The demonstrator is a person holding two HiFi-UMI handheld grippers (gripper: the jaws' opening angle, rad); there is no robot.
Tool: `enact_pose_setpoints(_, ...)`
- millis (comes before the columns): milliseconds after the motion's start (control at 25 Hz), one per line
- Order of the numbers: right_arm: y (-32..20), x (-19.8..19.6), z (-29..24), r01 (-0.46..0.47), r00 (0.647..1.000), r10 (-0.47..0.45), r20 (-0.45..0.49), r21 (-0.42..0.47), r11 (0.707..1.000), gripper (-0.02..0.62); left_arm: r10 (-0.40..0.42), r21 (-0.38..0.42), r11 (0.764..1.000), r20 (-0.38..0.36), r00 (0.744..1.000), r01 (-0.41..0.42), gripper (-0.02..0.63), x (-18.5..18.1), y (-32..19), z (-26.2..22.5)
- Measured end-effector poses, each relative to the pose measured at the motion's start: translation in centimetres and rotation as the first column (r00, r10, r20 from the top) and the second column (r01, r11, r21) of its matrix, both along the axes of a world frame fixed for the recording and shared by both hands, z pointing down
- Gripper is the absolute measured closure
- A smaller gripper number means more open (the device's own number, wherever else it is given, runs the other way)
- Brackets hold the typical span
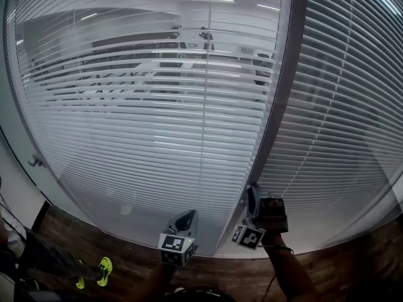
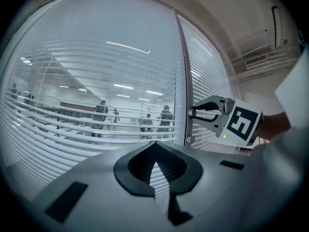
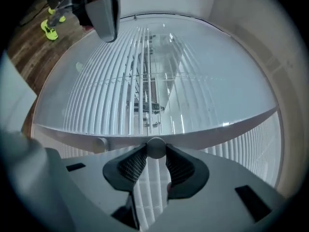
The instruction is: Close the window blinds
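Nearest the lens in the right gripper view, the right claw [image 3: 155, 152] is closed on a small round grey knob [image 3: 155, 147]. One ribbed pad presses on each side of the knob, and the jaws stand only as far apart as the knob is wide. The knob sits on the pale frame post [image 3: 217, 124] that divides the 2 panes. In the head view that post [image 1: 277, 106] runs dark from top to bottom, with the right claw [image 1: 252, 197] against its lower end.

Left of the post hang the blinds [image 1: 151, 124]. Their slats are tilted partly open, so a lit room shows in strips behind the glass. The right pane's blinds [image 1: 340, 124] look denser and give almost no view through.

The left claw [image 1: 187, 219] hovers just left of the right one, low in front of the left pane and touching nothing. In its own view the left claw [image 2: 153, 146] has its tips together and nothing between them.

Only the left gripper view shows several people [image 2: 100, 111] standing beyond the glass, and it catches the right claw [image 2: 203, 114] from the side at the post. The head view alone takes in the wooden floor [image 1: 352, 275] and a yellow-green shoe [image 1: 104, 269] at the lower left.
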State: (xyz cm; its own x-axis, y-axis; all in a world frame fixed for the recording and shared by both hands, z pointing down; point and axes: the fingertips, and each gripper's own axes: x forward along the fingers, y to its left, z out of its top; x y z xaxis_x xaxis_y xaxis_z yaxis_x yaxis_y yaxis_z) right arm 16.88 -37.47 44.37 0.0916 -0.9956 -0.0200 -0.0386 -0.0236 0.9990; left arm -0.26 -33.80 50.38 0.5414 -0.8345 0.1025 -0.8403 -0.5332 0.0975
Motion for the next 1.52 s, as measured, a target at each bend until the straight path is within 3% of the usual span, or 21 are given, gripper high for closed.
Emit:
enact_pose_setpoints(240, 0.3, 0.3, 0.0, -0.006, 1.0, 0.005, 0.013, 0.017, 1.0, 0.466, 0.023, 0.002, 1.0, 0.0, 1.0, -0.023, 0.606, 0.7, 0.1, 0.3)
enact_pose_setpoints(360, 0.6, 0.6, -0.2, 0.003, 0.981, -0.003, 0.192, -0.003, 1.0, 0.465, 0.028, -0.001, 1.0, 0.003, 1.0, -0.028, 0.606, 0.7, 0.1, 0.3)
enact_pose_setpoints(440, 1.1, 0.9, -0.3, 0.023, 0.927, -0.013, 0.375, -0.022, 0.999, 0.442, 0.016, -0.008, 1.0, 0.002, 1.0, -0.016, 0.606, 0.6, 0.1, 0.3)
enact_pose_setpoints(480, 1.4, 0.8, -0.5, 0.044, 0.879, -0.027, 0.476, -0.025, 0.999, 0.44, 0.01, -0.011, 1.0, 0.002, 1.0, -0.01, 0.606, 0.5, 0.1, 0.1)
enact_pose_setpoints(560, 2.1, 0.3, -0.8, 0.094, 0.741, -0.055, 0.669, -0.022, 0.995, 0.44, 0.008, -0.005, 1.0, 0.001, 1.0, -0.008, 0.606, 0.4, 0.1, 0.2)
enact_pose_setpoints(680, 2.1, -0.2, -0.8, 0.118, 0.54, -0.058, 0.84, -0.008, 0.993, 0.44, 0.02, 0.005, 1.0, 0.012, 1.0, -0.02, 0.606, 0.1, 0.0, 0.9)
enact_pose_setpoints(840, 0.8, 0.8, -0.6, 0.087, 0.318, -0.075, 0.945, 0.05, 0.995, 0.44, 0.01, 0.006, 1.0, 0.011, 1.0, -0.01, 0.606, 0.2, 0.0, 0.1)
enact_pose_setpoints(1040, 0.9, 1.5, -0.2, 0.079, -0.093, -0.07, 0.993, 0.077, 0.994, 0.445, 0.003, -0.015, 1.0, 0.009, 1.0, -0.003, 0.606, -0.3, 0.1, 0.3)
enact_pose_setpoints(1120, 0.5, 1.8, 0.2, 0.078, -0.2, -0.061, 0.978, 0.078, 0.994, 0.445, 0.004, -0.016, 1.0, 0.002, 1.0, -0.004, 0.606, -0.3, 0.0, 0.5)
enact_pose_setpoints(1200, 0.2, 1.8, 0.3, 0.071, -0.23, -0.06, 0.971, 0.078, 0.994, 0.443, -0.001, -0.013, 1.0, 0.001, 1.0, 0.001, 0.606, -0.4, -0.1, 0.4)
enact_pose_setpoints(1360, 0.3, 1.7, -0.2, 0.062, -0.219, -0.092, 0.971, 0.108, 0.992, 0.463, -0.004, -0.016, 1.0, 0.002, 1.0, 0.005, 0.606, -0.4, 0.0, 0.4)
enact_pose_setpoints(1440, 0.4, 1.7, -0.1, 0.063, -0.205, -0.098, 0.974, 0.113, 0.992, 0.465, -0.008, -0.017, 1.0, 0.004, 1.0, 0.008, 0.606, -0.5, 0.0, 0.4)
enact_pose_setpoints(1520, 0.4, 1.7, -0.1, 0.06, -0.164, -0.097, 0.982, 0.108, 0.992, 0.465, -0.012, -0.013, 1.0, 0.002, 1.0, 0.012, 0.606, -0.7, -0.1, 0.3)
